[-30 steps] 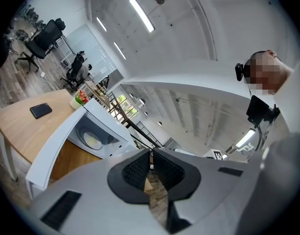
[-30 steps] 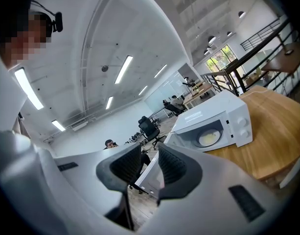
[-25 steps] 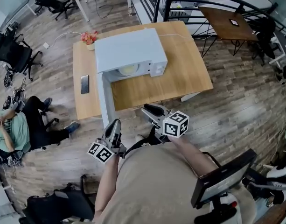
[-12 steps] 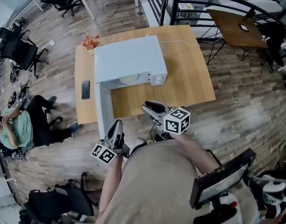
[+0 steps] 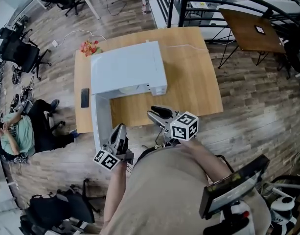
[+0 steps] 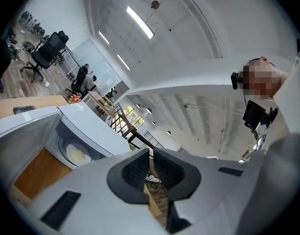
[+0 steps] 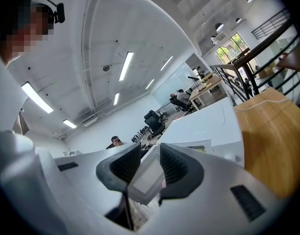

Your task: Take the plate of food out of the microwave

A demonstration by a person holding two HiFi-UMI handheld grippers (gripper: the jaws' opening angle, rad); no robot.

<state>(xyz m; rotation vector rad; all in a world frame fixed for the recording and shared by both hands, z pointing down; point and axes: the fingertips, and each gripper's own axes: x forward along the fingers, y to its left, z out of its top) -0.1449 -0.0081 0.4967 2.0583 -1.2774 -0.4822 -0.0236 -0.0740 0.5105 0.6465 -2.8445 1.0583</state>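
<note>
A white microwave point(image 5: 127, 67) stands on a wooden table point(image 5: 189, 82). Its door point(image 5: 101, 124) hangs open toward me on the left. A pale plate of food point(image 6: 77, 154) lies inside the cavity; in the head view only a sliver of the plate point(image 5: 129, 90) shows under the top edge. My left gripper point(image 5: 119, 130) hovers beside the door's free end, jaws nearly together and empty, as the left gripper point(image 6: 151, 153) shows in its own view. My right gripper point(image 5: 154, 114) is at the table's near edge, clear of the door; the right gripper point(image 7: 150, 153) is partly open and holds nothing.
A dark phone point(image 5: 84, 97) and a small bunch of flowers point(image 5: 89, 47) sit on the table left of the microwave. A person point(image 5: 15, 131) sits on the floor at the left. Office chairs, a railing and another wooden table point(image 5: 252, 31) lie beyond.
The table and microwave have come nearer and slid left in the head view. Both grippers have advanced with me toward the table edge. The jaws look unchanged.
</note>
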